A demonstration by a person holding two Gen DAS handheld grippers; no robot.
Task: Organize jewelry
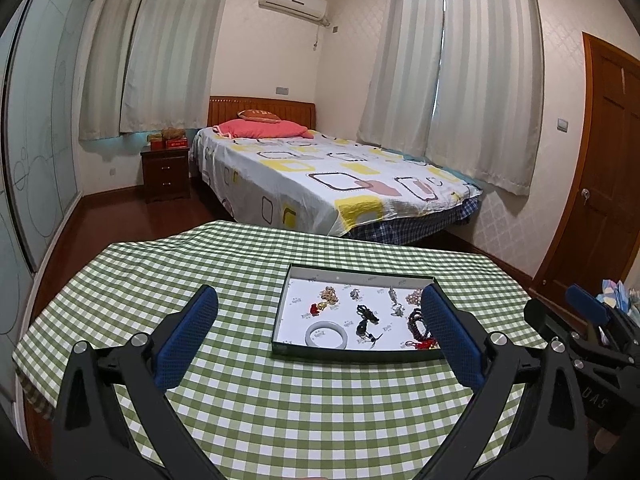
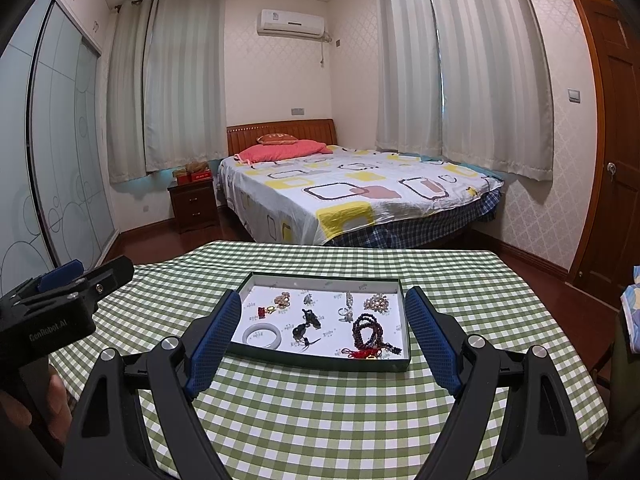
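Note:
A shallow dark-rimmed tray (image 1: 352, 354) (image 2: 320, 362) with a white floor sits on the green checked table. In it lie a white bangle (image 1: 326, 334) (image 2: 263, 335), a dark red bead bracelet (image 2: 366, 330) (image 1: 416, 322), black cord pendants (image 2: 306, 326), a red charm (image 2: 262, 312), gold and silver pieces and pale beads (image 2: 376, 303). My left gripper (image 1: 320, 300) is open and empty, held above the table just short of the tray. My right gripper (image 2: 324, 304) is open and empty, above the tray's near edge.
The checked tablecloth (image 1: 280, 408) covers a table whose far edge drops toward a bed (image 1: 320, 176). The right gripper's body shows at the right of the left wrist view (image 1: 592, 340); the left gripper's body shows at the left of the right wrist view (image 2: 60, 312).

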